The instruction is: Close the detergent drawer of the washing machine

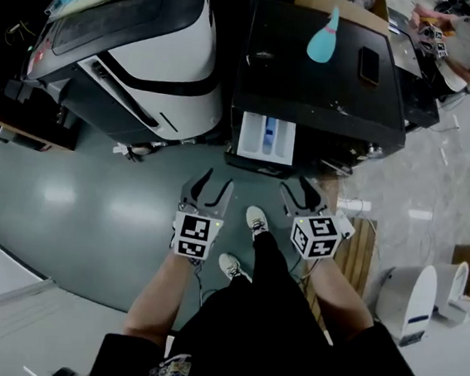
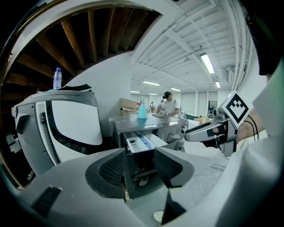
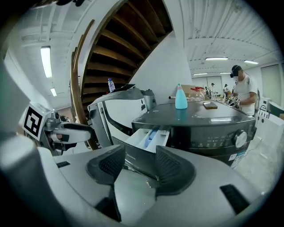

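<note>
The dark washing machine [image 1: 323, 67] stands ahead with its white detergent drawer [image 1: 267, 138] pulled out toward me; a blue insert shows inside. The drawer [image 2: 143, 143] also shows in the left gripper view and the drawer [image 3: 147, 138] in the right gripper view, beyond the jaws. My left gripper [image 1: 210, 184] is open and empty, short of the drawer and to its lower left. My right gripper [image 1: 305, 191] is open and empty too, below the drawer's right corner. Neither touches the drawer.
A turquoise spray bottle [image 1: 324, 37] and a phone [image 1: 369, 64] lie on the machine's top. A large white and black appliance [image 1: 141, 48] stands to the left. A wooden pallet [image 1: 360, 248] lies on the floor at right. Another person [image 1: 460, 35] works at the far right.
</note>
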Action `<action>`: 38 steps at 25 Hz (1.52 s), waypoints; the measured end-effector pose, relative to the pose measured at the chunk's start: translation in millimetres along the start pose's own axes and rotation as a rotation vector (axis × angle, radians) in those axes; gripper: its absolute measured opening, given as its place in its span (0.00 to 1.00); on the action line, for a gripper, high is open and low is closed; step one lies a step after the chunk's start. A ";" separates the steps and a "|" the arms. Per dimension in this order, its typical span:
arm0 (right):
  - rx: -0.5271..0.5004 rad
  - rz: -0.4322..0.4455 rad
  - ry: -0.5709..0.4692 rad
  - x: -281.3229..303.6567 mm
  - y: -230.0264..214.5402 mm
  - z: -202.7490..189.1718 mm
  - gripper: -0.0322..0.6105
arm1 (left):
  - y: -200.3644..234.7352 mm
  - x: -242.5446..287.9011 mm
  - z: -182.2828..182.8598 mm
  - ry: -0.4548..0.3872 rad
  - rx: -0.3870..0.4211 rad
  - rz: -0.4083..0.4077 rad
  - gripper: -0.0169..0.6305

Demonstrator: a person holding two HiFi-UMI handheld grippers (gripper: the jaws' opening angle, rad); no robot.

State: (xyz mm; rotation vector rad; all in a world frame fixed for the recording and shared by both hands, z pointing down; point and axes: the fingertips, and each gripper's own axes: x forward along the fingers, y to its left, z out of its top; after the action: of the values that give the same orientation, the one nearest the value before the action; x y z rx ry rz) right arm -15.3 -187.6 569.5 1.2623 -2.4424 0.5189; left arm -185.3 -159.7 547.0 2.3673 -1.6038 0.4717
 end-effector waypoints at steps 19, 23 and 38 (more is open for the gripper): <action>0.105 -0.059 0.092 54.2 -35.3 -32.3 0.29 | 25.1 83.6 -42.6 0.150 -0.017 -0.027 0.32; 0.119 -0.067 0.094 55.4 -35.1 -34.2 0.30 | 25.6 90.3 -43.1 0.156 -0.020 -0.032 0.32; 0.116 -0.060 0.091 64.1 -42.3 -27.0 0.29 | 26.7 102.9 -37.5 0.158 -0.050 -0.033 0.28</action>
State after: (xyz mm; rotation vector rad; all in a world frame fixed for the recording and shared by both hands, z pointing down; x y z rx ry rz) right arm -11.7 -242.8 629.3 1.3231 -2.3209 0.6947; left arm -179.5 -243.1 622.6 2.2547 -1.4876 0.5893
